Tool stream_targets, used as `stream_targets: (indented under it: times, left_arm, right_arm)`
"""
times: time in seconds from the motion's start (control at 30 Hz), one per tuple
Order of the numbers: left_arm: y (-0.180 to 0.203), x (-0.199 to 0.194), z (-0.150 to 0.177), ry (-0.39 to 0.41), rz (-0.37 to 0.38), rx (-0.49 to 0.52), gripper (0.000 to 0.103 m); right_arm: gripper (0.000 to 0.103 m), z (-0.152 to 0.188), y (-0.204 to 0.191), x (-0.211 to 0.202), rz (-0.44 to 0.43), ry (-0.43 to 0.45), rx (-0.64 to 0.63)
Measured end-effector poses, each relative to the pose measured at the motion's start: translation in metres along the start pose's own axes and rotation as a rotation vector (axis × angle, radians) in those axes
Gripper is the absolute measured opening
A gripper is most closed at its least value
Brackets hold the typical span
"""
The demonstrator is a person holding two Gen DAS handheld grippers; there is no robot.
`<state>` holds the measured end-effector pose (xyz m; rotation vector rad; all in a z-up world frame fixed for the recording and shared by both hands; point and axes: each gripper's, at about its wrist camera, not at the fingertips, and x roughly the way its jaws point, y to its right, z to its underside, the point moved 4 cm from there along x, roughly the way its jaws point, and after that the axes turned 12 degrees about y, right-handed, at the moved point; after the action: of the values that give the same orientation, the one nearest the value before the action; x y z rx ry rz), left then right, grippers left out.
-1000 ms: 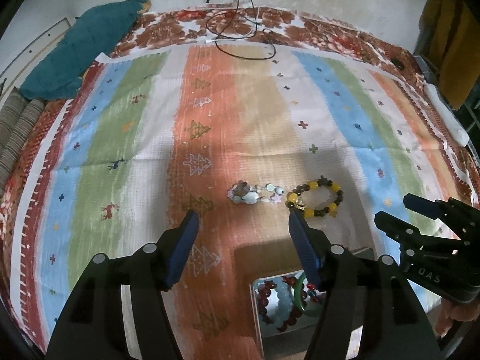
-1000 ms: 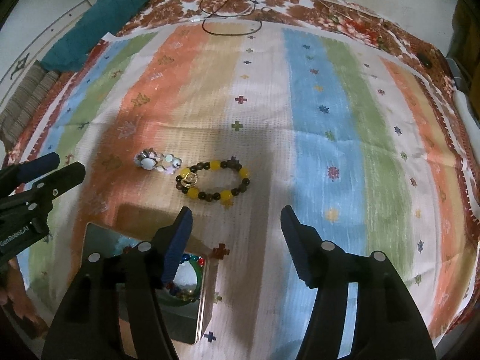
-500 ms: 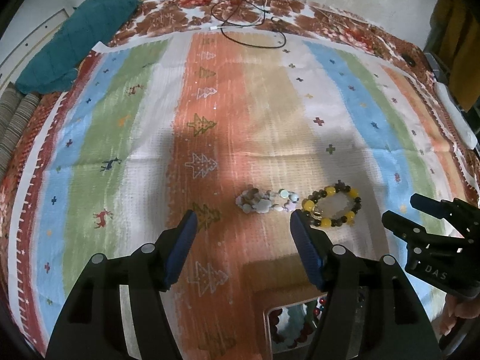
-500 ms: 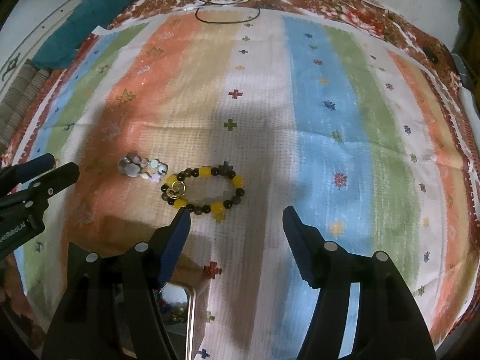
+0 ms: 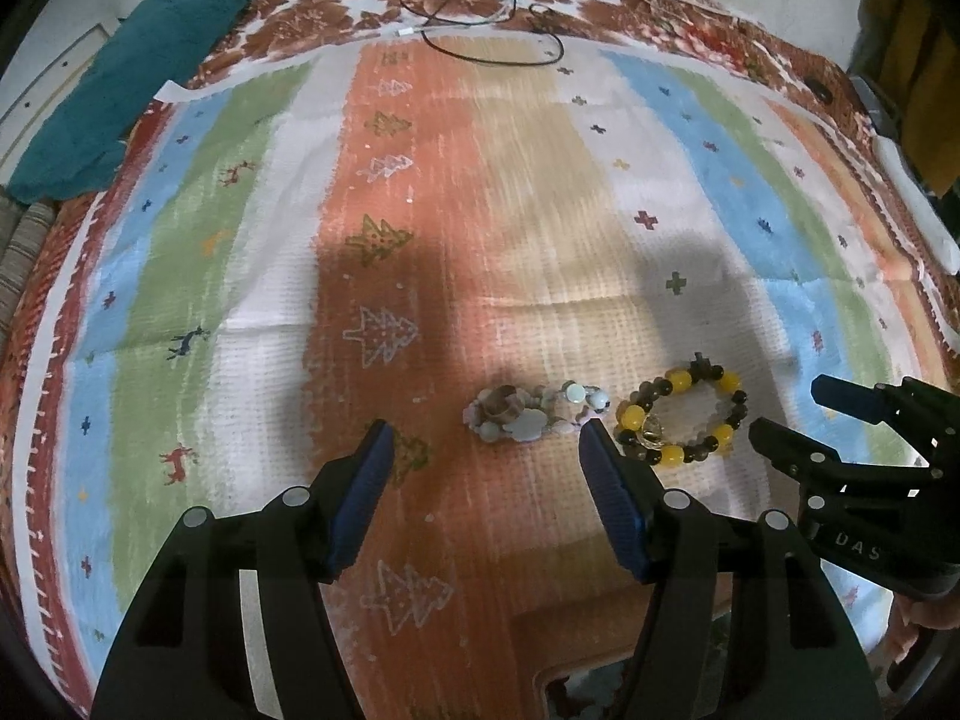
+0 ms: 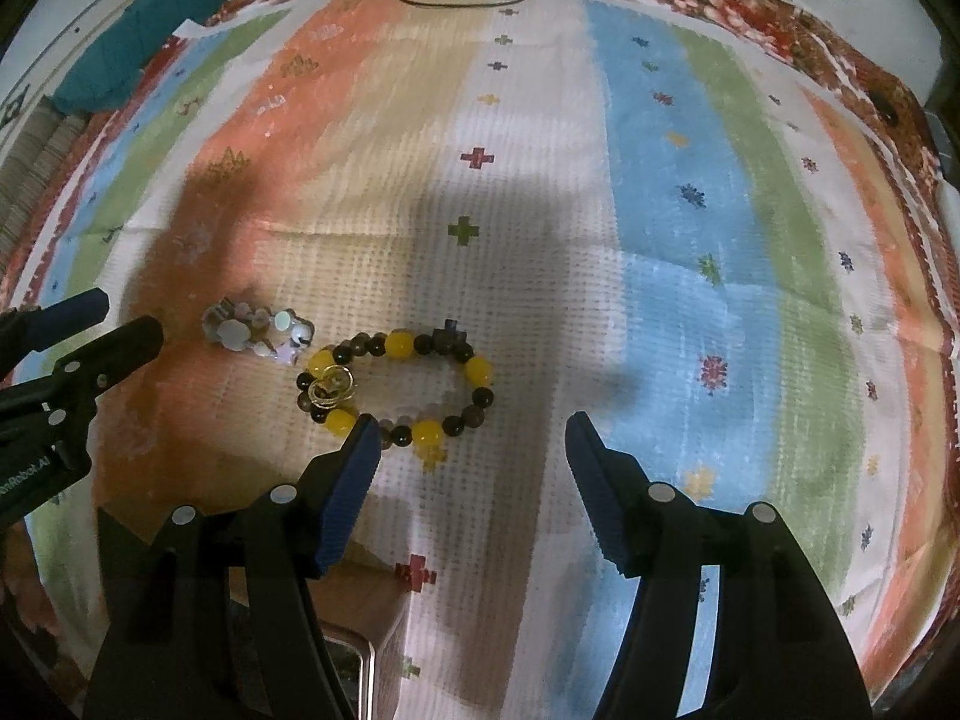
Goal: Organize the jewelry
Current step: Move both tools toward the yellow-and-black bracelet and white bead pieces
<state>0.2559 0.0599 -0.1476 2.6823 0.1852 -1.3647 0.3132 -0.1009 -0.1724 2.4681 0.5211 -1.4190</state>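
Observation:
Two bracelets lie side by side on a striped cloth (image 5: 528,192). The pale shell-and-bead bracelet (image 5: 531,414) lies just beyond my left gripper (image 5: 483,438), which is open with nothing between its fingers. To its right is the yellow-and-dark bead bracelet (image 5: 681,417), a ring with a small gold charm. In the right wrist view this yellow-and-dark bracelet (image 6: 396,387) lies just ahead of my right gripper (image 6: 471,426), near its left fingertip (image 6: 363,429); the gripper is open and empty. The pale bracelet (image 6: 255,330) is further left.
A metal box with jewelry inside shows only as a corner (image 6: 351,657) at the bottom edge, also a rim (image 5: 576,675) below the left gripper. A teal cloth (image 5: 132,66) and a black cable (image 5: 480,30) lie at the far side.
Both grippers have come down and forward toward the bracelets, which now look larger and closer. The jewelry box has slid almost out of view at the bottom. Jaw openings look unchanged.

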Motion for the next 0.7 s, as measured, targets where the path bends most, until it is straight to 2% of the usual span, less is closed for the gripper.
stream_targets:
  times: [0.07,0.3,0.63,0.7]
  left_arm:
    - [0.000,0.004,-0.001,-0.004,-0.024,0.017,0.064]
    - [-0.002,0.016,-0.002,-0.028,0.004,0.010,0.063]
    - [-0.003,0.029,-0.006,-0.051,0.019,0.014,0.062]
    - [-0.003,0.033,-0.006,-0.058,0.022,0.014,0.058]
  right_arm:
    - [0.064,0.000,0.000,0.003,0.001,-0.007,-0.003]
    - [0.064,0.001,-0.001,0.015,0.001,-0.036,-0.014]
    - [0.049,0.001,-0.002,0.031,-0.012,-0.073,-0.007]
    - [0.047,0.001,-0.003,0.033,-0.014,-0.077,-0.008]
